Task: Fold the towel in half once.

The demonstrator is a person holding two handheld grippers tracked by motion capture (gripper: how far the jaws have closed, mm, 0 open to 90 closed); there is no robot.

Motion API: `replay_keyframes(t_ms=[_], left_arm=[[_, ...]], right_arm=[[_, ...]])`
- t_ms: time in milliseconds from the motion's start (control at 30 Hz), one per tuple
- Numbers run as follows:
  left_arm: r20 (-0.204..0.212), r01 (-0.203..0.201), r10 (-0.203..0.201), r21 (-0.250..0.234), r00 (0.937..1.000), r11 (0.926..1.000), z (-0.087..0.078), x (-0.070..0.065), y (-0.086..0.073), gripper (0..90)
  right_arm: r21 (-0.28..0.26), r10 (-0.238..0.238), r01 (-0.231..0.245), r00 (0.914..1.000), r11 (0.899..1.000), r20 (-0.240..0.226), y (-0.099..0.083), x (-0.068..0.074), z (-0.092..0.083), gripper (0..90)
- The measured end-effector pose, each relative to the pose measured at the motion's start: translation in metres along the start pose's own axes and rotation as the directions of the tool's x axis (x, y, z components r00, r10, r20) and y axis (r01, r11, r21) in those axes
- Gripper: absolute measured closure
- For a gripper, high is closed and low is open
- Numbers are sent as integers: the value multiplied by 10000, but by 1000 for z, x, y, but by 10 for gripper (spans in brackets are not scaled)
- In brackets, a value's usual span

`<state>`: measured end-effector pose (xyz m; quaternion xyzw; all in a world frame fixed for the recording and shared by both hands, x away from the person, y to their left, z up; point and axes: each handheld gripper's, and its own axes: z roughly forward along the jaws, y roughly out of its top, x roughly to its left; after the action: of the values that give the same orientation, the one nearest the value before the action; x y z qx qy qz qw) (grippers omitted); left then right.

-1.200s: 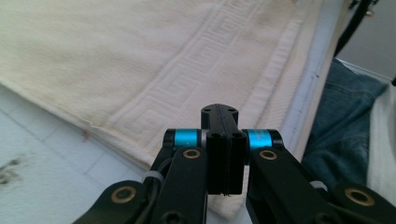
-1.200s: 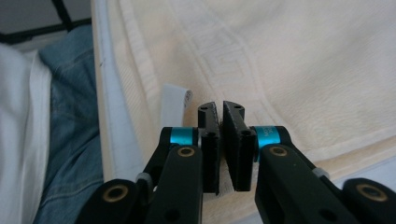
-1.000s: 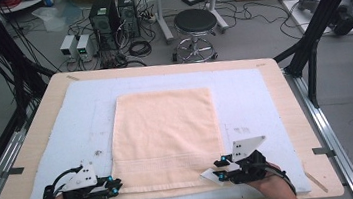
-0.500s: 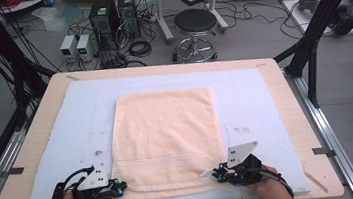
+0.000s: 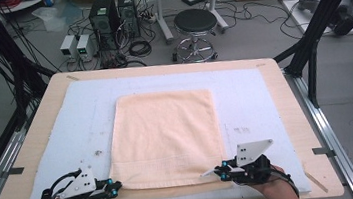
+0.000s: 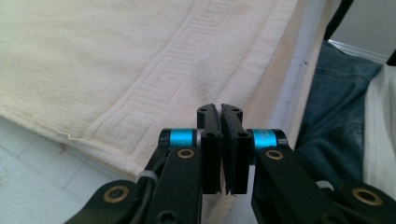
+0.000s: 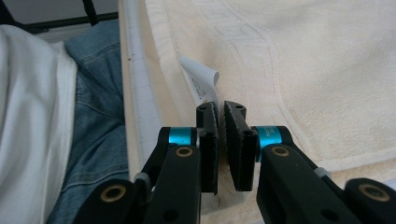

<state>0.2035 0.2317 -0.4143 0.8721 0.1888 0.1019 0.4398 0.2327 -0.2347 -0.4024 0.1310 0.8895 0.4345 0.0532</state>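
A peach towel (image 5: 168, 130) lies flat on the pale blue mat (image 5: 250, 101), its near hem by the table's front edge. My left gripper (image 5: 115, 186) is at the towel's near left corner. In the left gripper view its jaws (image 6: 219, 109) are pressed together over the corner of the towel (image 6: 93, 56). My right gripper (image 5: 218, 170) is at the near right corner. In the right gripper view it (image 7: 220, 108) is shut with cream cloth between the pads, just behind a curled white label (image 7: 201, 79) sewn on the towel (image 7: 303, 56).
The wooden table (image 5: 287, 92) carries the mat, with bare mat left and right of the towel. The person's jeans (image 7: 98, 93) are close behind the front edge. Beyond the table stand a round stool (image 5: 196, 24), computer towers (image 5: 109, 11) and loose cables.
Both grippers have shifted slightly along the front edge onto the towel's near corners. The right one has since risen a touch. The towel lies as before.
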Motion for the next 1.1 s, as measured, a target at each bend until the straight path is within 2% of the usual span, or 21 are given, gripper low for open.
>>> replay_keyframes(t_ms=[133,200,267,400,533,700,833,933,1000,1100], left_arm=[[257,69,-80,439,9996,9990,5,-2,-4,856],[550,288,-318,546,9980,9981,6,1,-6,785],[497,421,-447,519,9978,9978,6,4,-5,700],[256,531,-534,129,9982,9985,6,10,-2,655],[0,640,-640,-70,9979,9979,10,19,1,617],[5,721,-721,27,9974,9974,20,28,1,644],[290,600,-610,361,9977,9975,27,27,-1,643],[314,427,-447,628,9985,9971,29,23,-5,632],[330,399,-423,710,9986,9967,28,22,-8,629],[330,335,-360,733,9988,9967,26,22,-12,626]], right_arm=[[355,114,-101,9993,9993,-357,-7,1,5,809],[638,339,-310,9984,9975,-452,-11,0,9,707],[462,539,-519,9976,9976,-439,-12,-4,9,662],[144,762,-762,9971,9970,-17,-8,-12,6,642],[225,940,-946,9952,9953,269,-6,-23,14,627],[328,1087,-1106,9926,9933,549,-4,-35,25,627],[568,1125,-1158,9919,9916,589,-6,-41,31,622],[730,1135,-1179,9916,9903,615,-9,-41,34,612],[930,1069,-1135,9916,9892,734,-11,-40,36,606],[940,982,-1057,9919,9899,812,-13,-37,36,598]])
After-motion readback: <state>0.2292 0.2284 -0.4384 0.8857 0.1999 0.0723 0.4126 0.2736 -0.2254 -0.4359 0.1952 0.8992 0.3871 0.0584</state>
